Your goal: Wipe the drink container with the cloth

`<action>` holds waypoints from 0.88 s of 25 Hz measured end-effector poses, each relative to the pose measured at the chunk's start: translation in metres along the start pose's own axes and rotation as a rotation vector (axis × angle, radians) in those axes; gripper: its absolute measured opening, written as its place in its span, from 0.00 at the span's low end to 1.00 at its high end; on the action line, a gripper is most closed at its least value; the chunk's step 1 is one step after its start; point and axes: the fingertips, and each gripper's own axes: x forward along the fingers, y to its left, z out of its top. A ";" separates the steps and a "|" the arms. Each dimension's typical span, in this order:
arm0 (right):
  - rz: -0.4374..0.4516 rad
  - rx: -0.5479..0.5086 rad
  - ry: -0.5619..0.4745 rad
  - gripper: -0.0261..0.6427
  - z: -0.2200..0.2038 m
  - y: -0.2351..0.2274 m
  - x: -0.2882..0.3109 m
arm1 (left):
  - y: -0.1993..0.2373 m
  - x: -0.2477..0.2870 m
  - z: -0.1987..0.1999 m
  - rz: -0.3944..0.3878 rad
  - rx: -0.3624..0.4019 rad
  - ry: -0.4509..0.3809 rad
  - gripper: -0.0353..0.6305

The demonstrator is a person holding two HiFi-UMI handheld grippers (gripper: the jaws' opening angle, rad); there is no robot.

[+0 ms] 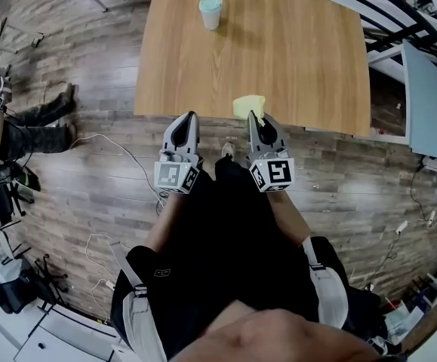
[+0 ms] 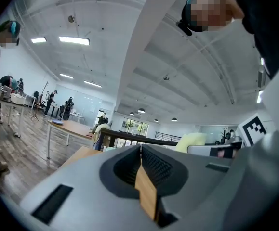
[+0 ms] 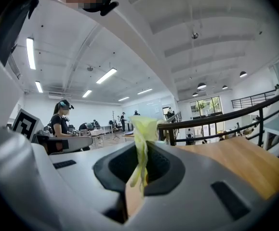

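A pale teal drink container (image 1: 210, 11) stands upright on the wooden table (image 1: 301, 59), toward its far left. A yellow cloth (image 1: 247, 105) hangs over the table's near edge, pinched in my right gripper (image 1: 257, 117), which is shut on it. In the right gripper view the yellow cloth (image 3: 143, 143) sticks up from between the closed jaws. My left gripper (image 1: 190, 116) is held beside it, just short of the table's near edge, shut with nothing in it; its jaws meet in the left gripper view (image 2: 140, 150). Both grippers are far from the container.
The table stands on a wood-plank floor (image 1: 90, 179). A black railing (image 1: 399, 21) and a light blue board (image 1: 429, 104) lie at the right. A person's legs and boots (image 1: 44, 115) are at the left. Cables (image 1: 120, 153) trail on the floor near my legs.
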 end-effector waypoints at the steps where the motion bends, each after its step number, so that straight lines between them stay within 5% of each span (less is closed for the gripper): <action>1: 0.007 -0.004 -0.003 0.10 0.002 -0.005 0.006 | 0.001 0.005 0.002 0.009 0.002 -0.004 0.09; 12: 0.022 0.009 0.010 0.10 0.008 -0.036 0.049 | 0.015 0.049 0.003 0.049 -0.002 0.013 0.09; 22: -0.073 0.011 0.019 0.10 0.008 -0.058 0.111 | 0.065 0.131 0.005 -0.034 -0.015 0.034 0.09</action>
